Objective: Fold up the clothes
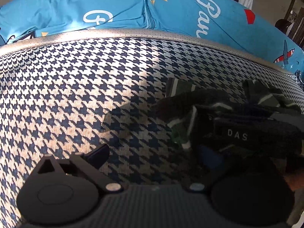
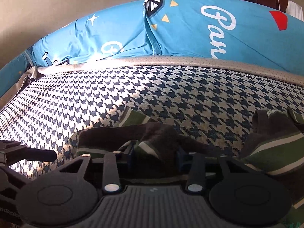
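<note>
A dark green garment with white stripes point(image 2: 273, 152) lies crumpled on the houndstooth bed cover point(image 2: 95, 98). My right gripper point(image 2: 155, 155) is shut on a bunched fold of it, and cloth fills the gap between the blue pads point(image 2: 131, 156). In the left wrist view the same garment point(image 1: 190, 98) lies at the right, partly under the right gripper's black body marked "DAS" point(image 1: 237, 133). My left gripper point(image 1: 153, 152) stands open over bare cover. Its left fingertip point(image 1: 100, 152) is clear of the cloth, and its right finger sits at the garment's edge, mostly hidden.
Two blue printed pillows point(image 1: 95, 9) point(image 2: 209, 28) lie along the far edge of the bed, behind a grey perforated border point(image 1: 133, 33). The left gripper's arm point(image 2: 28, 153) shows at the left of the right wrist view. Open houndstooth cover point(image 1: 66, 85) stretches to the left.
</note>
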The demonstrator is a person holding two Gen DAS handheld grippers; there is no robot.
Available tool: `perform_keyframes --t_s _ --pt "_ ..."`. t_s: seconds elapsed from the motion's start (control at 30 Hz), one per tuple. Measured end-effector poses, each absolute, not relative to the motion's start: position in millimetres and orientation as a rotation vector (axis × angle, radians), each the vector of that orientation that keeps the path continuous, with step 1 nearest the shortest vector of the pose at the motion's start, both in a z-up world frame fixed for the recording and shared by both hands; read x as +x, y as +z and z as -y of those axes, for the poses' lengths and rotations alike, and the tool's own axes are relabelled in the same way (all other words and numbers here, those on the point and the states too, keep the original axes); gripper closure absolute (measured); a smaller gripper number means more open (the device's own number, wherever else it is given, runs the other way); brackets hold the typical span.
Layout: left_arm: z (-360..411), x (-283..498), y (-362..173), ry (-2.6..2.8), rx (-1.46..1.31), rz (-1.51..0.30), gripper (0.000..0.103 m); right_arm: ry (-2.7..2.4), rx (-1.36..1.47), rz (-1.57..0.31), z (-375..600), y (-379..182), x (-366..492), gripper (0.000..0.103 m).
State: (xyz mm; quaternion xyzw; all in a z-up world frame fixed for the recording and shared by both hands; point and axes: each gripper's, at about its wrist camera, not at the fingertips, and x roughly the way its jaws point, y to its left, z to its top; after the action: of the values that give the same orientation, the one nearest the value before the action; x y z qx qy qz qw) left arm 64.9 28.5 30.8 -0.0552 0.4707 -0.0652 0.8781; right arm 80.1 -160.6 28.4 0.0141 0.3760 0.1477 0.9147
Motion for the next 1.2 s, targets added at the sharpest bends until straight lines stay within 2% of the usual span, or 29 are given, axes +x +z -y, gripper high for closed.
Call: perform_keyframes --t_s 0.23,0.73,0.8,0.83,0.87,0.9,1.2 --pt "-27 63 33 -0.157 -0.114 -0.973 0.000 0.293 0.062 -0.717 154 43 87 0.091" --pt "-47 76 41 -0.038 -0.142 -0.917 0.000 0.464 0.351 -0.418 127 101 106 0.090" --pt "-53 79 42 0.017 -0.134 -0.909 0.000 0.493 0.346 -0.401 118 103 107 0.085" --pt "-55 81 41 0.041 -0.133 -0.913 0.000 0.493 0.325 -0.434 114 102 110 0.078" --pt "-58 82 40 0.063 -0.133 -0.917 0.000 0.493 0.306 -0.485 111 99 114 0.063" --pt "-61 84 38 0.079 -0.143 -0.925 0.000 0.485 0.300 -0.513 112 95 115 0.059" --pt "-56 80 45 0.013 -0.170 -0.904 0.000 0.232 0.230 -0.549 160 87 113 0.058"
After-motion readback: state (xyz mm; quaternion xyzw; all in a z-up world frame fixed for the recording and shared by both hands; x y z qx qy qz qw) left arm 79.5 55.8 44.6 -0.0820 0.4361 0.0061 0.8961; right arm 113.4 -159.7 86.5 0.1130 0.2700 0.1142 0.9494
